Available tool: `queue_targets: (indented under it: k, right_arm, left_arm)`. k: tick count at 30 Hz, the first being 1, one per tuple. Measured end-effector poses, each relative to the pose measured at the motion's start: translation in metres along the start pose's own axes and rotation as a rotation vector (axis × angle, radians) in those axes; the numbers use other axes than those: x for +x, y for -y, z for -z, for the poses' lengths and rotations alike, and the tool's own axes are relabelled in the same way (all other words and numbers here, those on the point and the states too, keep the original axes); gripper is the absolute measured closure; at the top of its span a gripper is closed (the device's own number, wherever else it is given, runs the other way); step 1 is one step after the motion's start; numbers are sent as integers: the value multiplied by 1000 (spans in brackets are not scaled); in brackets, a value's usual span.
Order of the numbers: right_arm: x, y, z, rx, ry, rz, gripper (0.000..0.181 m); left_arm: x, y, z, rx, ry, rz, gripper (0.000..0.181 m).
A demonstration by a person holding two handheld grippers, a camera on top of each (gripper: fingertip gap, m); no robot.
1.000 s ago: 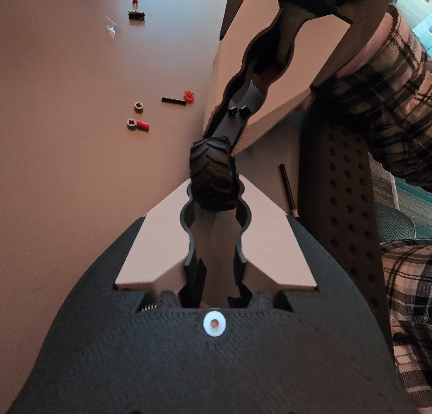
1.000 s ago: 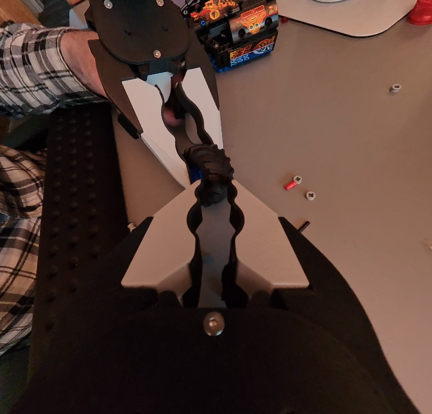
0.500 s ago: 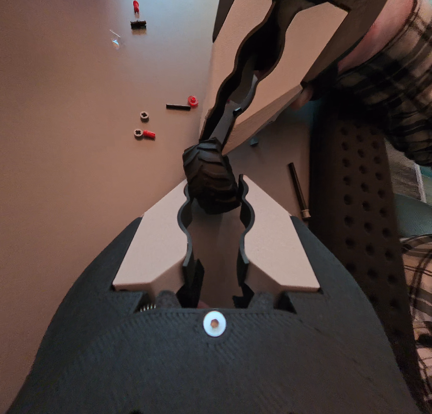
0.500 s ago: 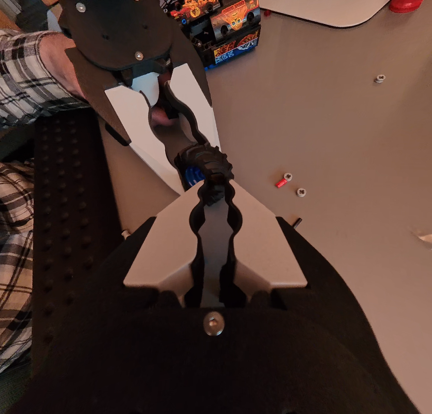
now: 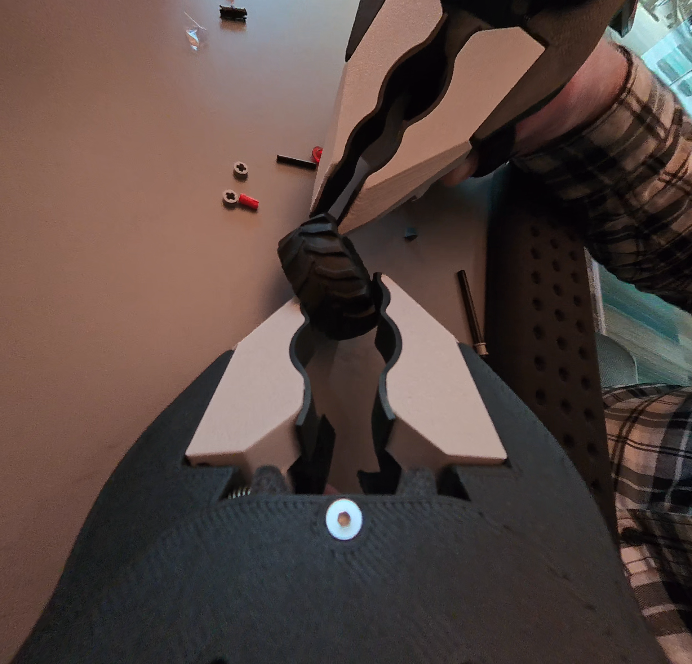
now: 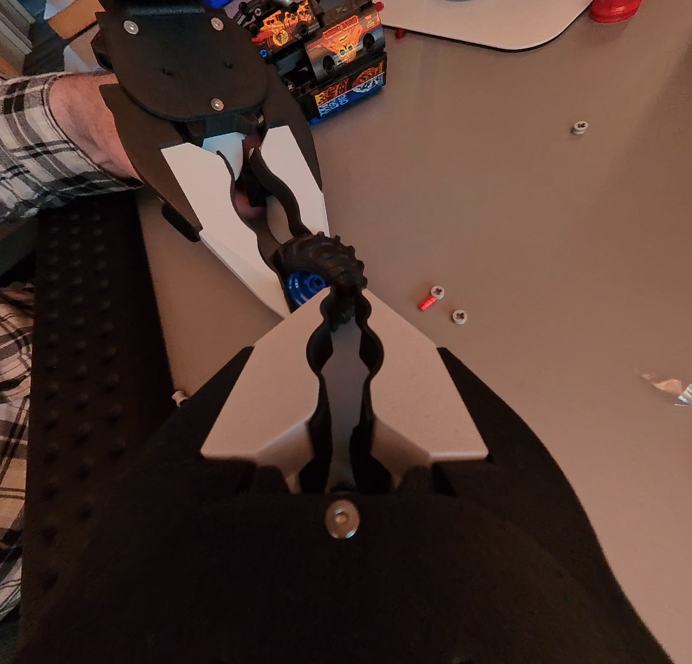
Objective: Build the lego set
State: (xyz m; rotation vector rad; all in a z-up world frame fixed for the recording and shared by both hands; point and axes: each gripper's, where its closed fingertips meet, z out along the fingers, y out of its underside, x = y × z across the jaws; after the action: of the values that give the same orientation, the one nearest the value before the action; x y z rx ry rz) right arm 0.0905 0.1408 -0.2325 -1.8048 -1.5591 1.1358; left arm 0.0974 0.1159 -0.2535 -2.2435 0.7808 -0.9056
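Above the surface (image 6: 524, 215), you are gripping one black tyre (image 5: 329, 290) from both sides: your left gripper (image 5: 339, 301) is pinching its tread, your right gripper (image 6: 342, 301) is clamping its edge. Only the right wrist view is showing the blue hub (image 6: 303, 284) and the built lego model (image 6: 325, 46) behind. Grey bushes (image 5: 240, 169), a red pin (image 5: 248, 200) and a black axle (image 5: 470, 309) are lying nearby.
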Motion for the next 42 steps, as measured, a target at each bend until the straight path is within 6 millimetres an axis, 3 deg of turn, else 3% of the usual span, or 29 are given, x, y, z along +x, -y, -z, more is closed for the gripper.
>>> queue_targets:
  k: [8, 10, 12, 15, 18, 20, 23, 25, 28, 31, 34, 36, 38, 42]
  right_arm:
    - [4, 2, -4, -12, -26, 14, 176]
    - [10, 2, -6, -37, -66, 20, 177]
    - [23, -2, -10, -75, -118, 20, 178]
    - [25, 2, -14, -105, -100, 26, 178]
    - [27, 4, -19, -148, -128, 59, 179]
    - [26, 5, -21, -165, -135, 82, 179]
    - [25, 5, -21, -174, -147, 105, 179]
    - [23, 6, -20, -182, -158, 133, 178]
    - [15, 10, -25, -194, -167, 177, 178]
    - [10, 13, -30, -216, -172, 206, 178]
    - [11, 15, -31, -202, -164, 167, 181]
    - [37, -3, -28, -308, -293, 183, 181]
    - [30, -6, -34, -282, -228, 150, 181]
    - [22, 11, -26, -187, -197, 152, 181]
  left_arm:
    - [-4, 2, 1, 3, -6, 16, 151]
    - [-5, 2, 2, -7, 13, 12, 141]
    - [-16, 3, 5, -9, 109, -49, 155]
    - [-12, -3, 1, -33, 62, -22, 169]
    - [-21, -3, 8, -36, 112, -17, 165]
    - [-26, -4, 21, -63, 191, -39, 151]
    - [-22, 6, 37, -78, 362, -152, 146]
    - [-18, 25, 48, -23, 469, -238, 147]
    - [-13, 43, 50, 33, 472, -232, 147]
    - [-30, 10, 35, -119, 503, -204, 155]
    - [-36, 7, 37, -101, 565, -250, 171]
    - [-35, 5, 36, -96, 568, -276, 171]
    - [-37, 5, 36, -94, 614, -321, 171]
    - [-37, 5, 36, -89, 607, -320, 170]
